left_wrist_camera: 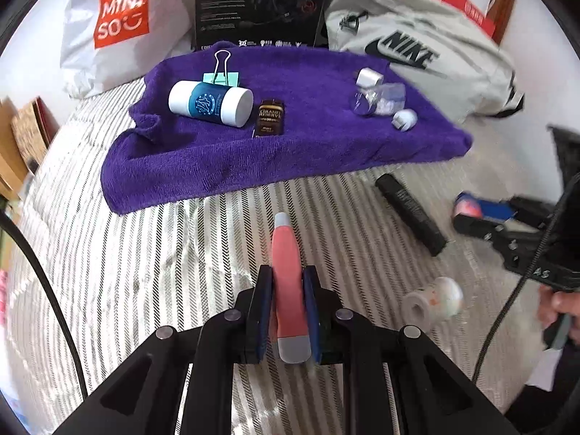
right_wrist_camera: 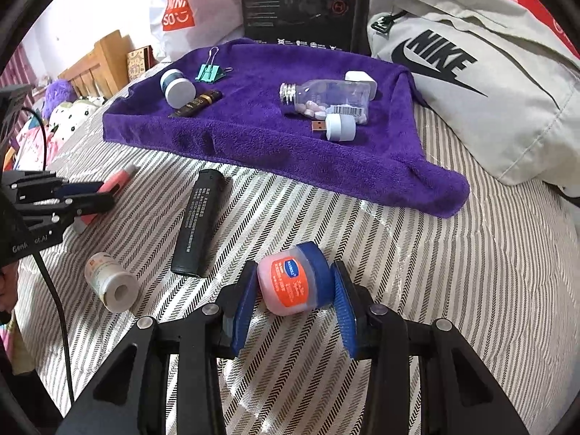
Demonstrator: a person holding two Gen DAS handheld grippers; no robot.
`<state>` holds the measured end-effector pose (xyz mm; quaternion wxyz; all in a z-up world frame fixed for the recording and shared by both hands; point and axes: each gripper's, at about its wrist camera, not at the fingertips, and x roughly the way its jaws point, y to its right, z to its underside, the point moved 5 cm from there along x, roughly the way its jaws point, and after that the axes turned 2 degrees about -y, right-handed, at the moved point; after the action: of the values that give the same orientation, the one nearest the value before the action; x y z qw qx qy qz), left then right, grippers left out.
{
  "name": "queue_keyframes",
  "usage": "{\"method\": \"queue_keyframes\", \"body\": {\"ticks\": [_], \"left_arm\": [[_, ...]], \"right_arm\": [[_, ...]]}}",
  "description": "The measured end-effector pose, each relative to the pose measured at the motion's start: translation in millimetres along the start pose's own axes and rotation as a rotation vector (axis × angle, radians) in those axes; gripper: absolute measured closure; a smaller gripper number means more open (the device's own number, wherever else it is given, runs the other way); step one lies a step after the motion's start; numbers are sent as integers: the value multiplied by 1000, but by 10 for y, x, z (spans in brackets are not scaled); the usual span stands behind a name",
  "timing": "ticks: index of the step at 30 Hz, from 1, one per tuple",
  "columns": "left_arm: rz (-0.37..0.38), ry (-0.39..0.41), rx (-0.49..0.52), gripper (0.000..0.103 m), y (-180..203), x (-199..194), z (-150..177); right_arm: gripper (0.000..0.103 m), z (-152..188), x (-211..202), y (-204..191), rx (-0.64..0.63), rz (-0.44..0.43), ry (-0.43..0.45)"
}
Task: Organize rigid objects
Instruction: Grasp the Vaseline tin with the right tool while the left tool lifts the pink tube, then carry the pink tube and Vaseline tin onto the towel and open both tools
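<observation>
**Both claws loaded, towel lying far ahead**

A pink tube [left_wrist_camera: 286, 282] is gripped in the fully closed left claw [left_wrist_camera: 286, 311], its long axis running along the fingers, tip pointing far toward the purple towel [left_wrist_camera: 290, 152]. A small jar [right_wrist_camera: 295, 281], tipped on its side, is clamped between the partly closed pads of the right claw [right_wrist_camera: 295, 301]. The towel lies beyond both claws on the bed [right_wrist_camera: 453, 290], about equally near to each.

A bottle [right_wrist_camera: 328, 98] lies on the towel [right_wrist_camera: 253, 145], the battery [right_wrist_camera: 195, 224] before it.
</observation>
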<state>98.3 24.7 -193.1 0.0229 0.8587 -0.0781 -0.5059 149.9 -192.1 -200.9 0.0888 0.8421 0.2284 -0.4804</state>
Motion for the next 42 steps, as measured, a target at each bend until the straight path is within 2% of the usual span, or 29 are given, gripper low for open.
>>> {"method": "queue_keyframes", "body": {"ticks": [3,15,23,34,42], "left_arm": [[14,7,-19,86,-64,-56,19],[50,8,-65,86,-200,-105,-7],[59,26,-60,86,-207,-181,-183],[53,83,-48,86,-235,-351,-629],[84,73,-38,86,-155,-189,-937]], "right_arm": [[63,6,-35,-4,26,-38,-3],[63,12,-70,-35,33,-49,-1],[63,-105,-176,-10,22,-51,28],[63,-599,-339,-51,-34,-69,92],[63,-1032,-185,-114,-68,-96,92]]}}
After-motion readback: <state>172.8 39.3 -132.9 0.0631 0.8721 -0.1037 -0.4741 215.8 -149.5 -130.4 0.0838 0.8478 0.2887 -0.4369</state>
